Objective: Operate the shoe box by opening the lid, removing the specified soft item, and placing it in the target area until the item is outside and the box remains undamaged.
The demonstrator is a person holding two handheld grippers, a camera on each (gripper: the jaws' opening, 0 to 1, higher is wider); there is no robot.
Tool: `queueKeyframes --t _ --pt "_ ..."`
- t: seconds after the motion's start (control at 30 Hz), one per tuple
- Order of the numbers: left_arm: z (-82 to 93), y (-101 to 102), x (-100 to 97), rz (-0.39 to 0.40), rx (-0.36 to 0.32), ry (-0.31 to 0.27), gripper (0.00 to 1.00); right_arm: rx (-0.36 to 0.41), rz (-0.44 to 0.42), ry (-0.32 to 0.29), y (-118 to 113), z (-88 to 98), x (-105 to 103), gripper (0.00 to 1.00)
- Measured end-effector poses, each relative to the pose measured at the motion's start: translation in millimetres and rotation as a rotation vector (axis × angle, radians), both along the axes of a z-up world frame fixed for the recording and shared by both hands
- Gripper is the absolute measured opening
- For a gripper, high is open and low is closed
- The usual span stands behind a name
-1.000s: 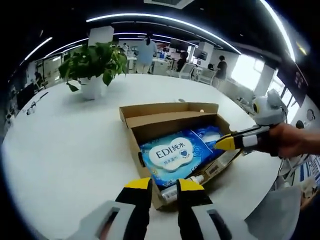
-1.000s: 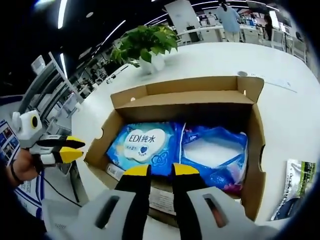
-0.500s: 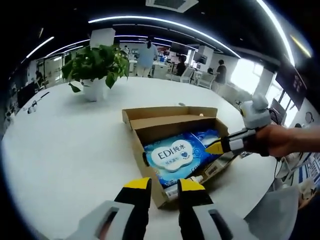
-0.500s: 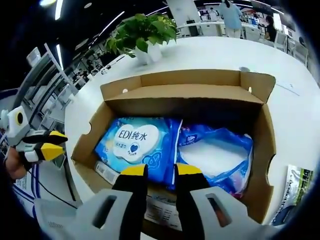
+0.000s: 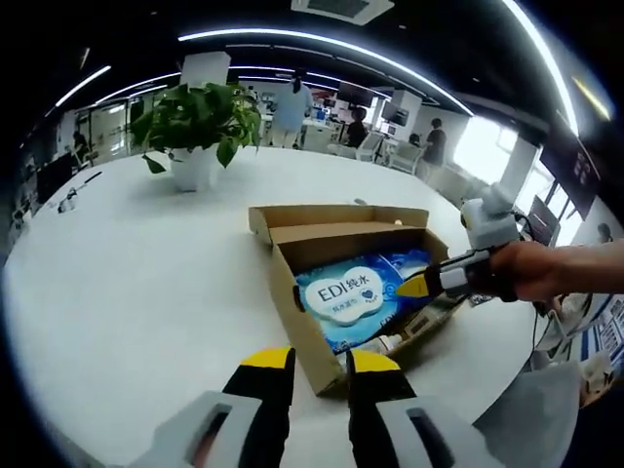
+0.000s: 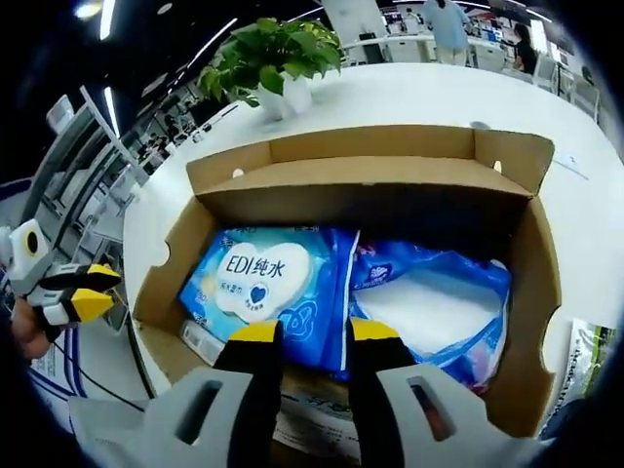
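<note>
An open cardboard shoe box (image 5: 297,317) lies on the white table, its lid (image 6: 361,175) folded back. Inside are a blue wipes pack marked EDI (image 6: 258,278) (image 5: 349,295) and, beside it, a second blue soft pack (image 6: 429,312) (image 5: 414,265). My right gripper (image 6: 314,333) hovers over the packs' near edge, jaws close together with nothing between them. It also reaches in over the box's right side (image 5: 411,286), held by a hand (image 5: 531,271). My left gripper (image 5: 320,361) hangs in front of the box's near corner, shut and empty; it is also at the left (image 6: 86,291).
A potted plant (image 5: 200,127) (image 6: 273,58) stands on the table beyond the box. A printed packet (image 6: 590,356) lies on the table right of the box. Several people and desks are far behind. The table edge runs near the hand.
My right gripper has moved closer over the packs, so the box looks larger in its view. The left view has shifted and drawn back a little. Nothing was grasped.
</note>
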State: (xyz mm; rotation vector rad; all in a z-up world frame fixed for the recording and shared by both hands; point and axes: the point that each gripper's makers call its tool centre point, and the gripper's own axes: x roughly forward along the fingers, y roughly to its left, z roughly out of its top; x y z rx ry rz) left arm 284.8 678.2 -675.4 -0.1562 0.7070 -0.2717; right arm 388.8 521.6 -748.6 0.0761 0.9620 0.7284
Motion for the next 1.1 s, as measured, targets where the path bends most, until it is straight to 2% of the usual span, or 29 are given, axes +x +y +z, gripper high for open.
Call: queueKeyframes --t 0.37,0.67,0.77,0.87,1.0,1.1 --pt "-5.0 -0.1 1.3 0.002 -0.01 0.013 0.21 0.013 -0.013 0.017 -3.3 1.4 3.3 0.11" --pt "-3.5 -3.2 9.4 0.006 -0.022 0.01 0.2 0.041 0.015 -0.009 -0.5 11.5 2.0 0.06" --pt "-2.3 -5.8 12.3 0.003 -0.025 0.007 0.2 0.099 0.011 0.006 9.4 18.8 1.7 0.01" --pt "-2.9 -7.5 14.5 0.0 -0.025 0.006 0.2 0.005 0.068 -0.03 6.1 9.7 1.4 0.02" --pt "-3.8 -7.9 14.8 0.002 -0.026 0.01 0.2 0.031 0.043 -0.005 10.6 5.6 3.6 0.06" --pt "-3.1 -7.6 13.3 0.006 -0.025 0.011 0.2 0.011 0.055 -0.009 12.3 1.2 5.8 0.07"
